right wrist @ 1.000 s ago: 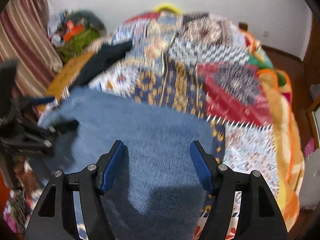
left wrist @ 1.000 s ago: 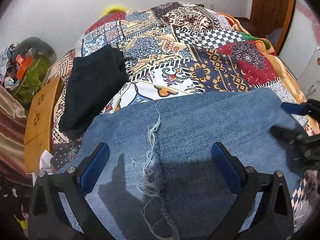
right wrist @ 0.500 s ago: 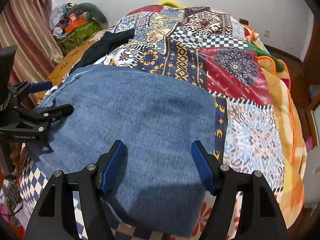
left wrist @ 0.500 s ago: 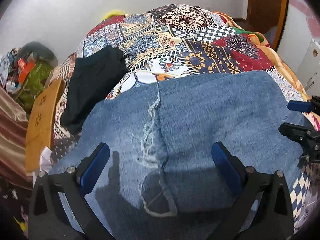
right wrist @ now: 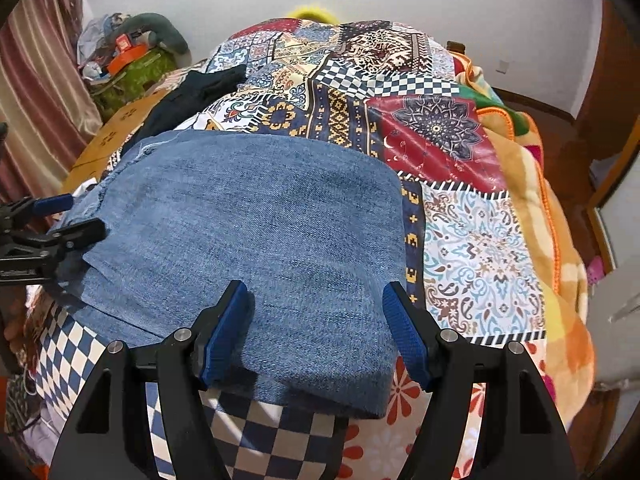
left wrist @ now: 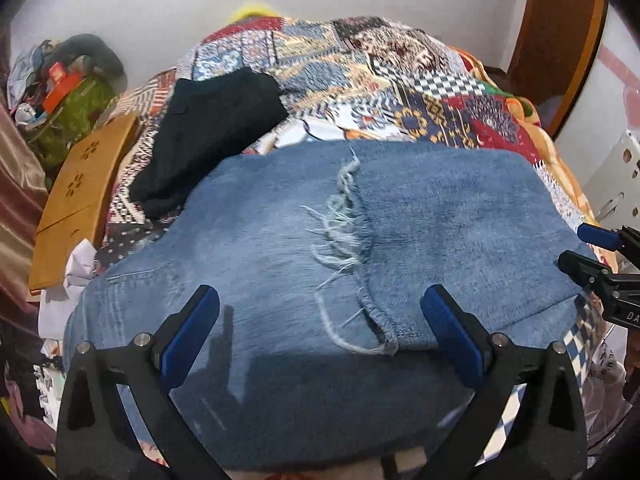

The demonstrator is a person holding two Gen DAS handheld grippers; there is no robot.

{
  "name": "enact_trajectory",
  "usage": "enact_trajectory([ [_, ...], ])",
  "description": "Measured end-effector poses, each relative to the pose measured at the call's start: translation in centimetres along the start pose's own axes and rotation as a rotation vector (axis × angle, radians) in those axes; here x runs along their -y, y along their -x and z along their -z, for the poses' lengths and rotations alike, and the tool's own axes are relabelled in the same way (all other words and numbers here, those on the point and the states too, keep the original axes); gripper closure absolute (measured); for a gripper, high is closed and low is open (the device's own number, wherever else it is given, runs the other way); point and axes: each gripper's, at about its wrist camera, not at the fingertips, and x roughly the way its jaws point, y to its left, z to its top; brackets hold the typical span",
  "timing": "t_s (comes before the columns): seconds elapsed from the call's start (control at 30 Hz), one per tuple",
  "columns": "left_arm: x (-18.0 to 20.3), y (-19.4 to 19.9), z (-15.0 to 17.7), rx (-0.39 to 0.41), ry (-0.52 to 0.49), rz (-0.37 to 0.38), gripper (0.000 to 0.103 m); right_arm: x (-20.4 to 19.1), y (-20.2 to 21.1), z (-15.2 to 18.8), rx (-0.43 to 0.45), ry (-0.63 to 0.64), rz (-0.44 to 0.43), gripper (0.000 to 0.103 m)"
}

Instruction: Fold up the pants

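Blue denim pants (left wrist: 280, 248) lie folded on the patchwork bedspread (left wrist: 400, 92), with a frayed hem (left wrist: 344, 216) across the middle. They also show in the right wrist view (right wrist: 256, 220). My left gripper (left wrist: 320, 328) is open and empty, above the near edge of the denim. My right gripper (right wrist: 316, 324) is open and empty, above the right end of the folded pants. Each gripper shows at the edge of the other's view, the right one (left wrist: 592, 252) and the left one (right wrist: 60, 220).
A folded black garment (left wrist: 208, 136) lies on the bed to the left beyond the jeans. A wooden board (left wrist: 80, 200) and a pile of clutter (left wrist: 64, 92) stand at the left. A wooden door (left wrist: 560, 32) is at the right. An orange blanket (right wrist: 520, 184) lines the bed's right edge.
Both grippers have drawn back toward the near edge of the bed and risen. The jeans now lie flat and folded, apart from both open grippers.
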Motion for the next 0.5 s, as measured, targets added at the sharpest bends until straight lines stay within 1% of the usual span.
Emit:
enact_trajectory([
  [0.13,-1.9,2.5,0.0,0.072,0.029,-0.046,0.0,-1.7,1.5,-0.9,0.036,0.04,-0.02,0.036],
  [0.23,-4.4,4.6,0.1,0.126,0.084,-0.07,0.0,-3.8,2.6,-2.0,0.076,0.086,-0.041,0.036],
  [0.4,-10.3,7.8,1.0,0.201,0.221,-0.089,0.0,-7.7,3.4,-3.9,0.13,0.149,-0.093,0.036],
  [0.5,-14.5,8.7,2.3,0.204,0.323,-0.066,0.0,-10.3,3.3,-4.8,0.153,0.197,-0.125,0.036],
])
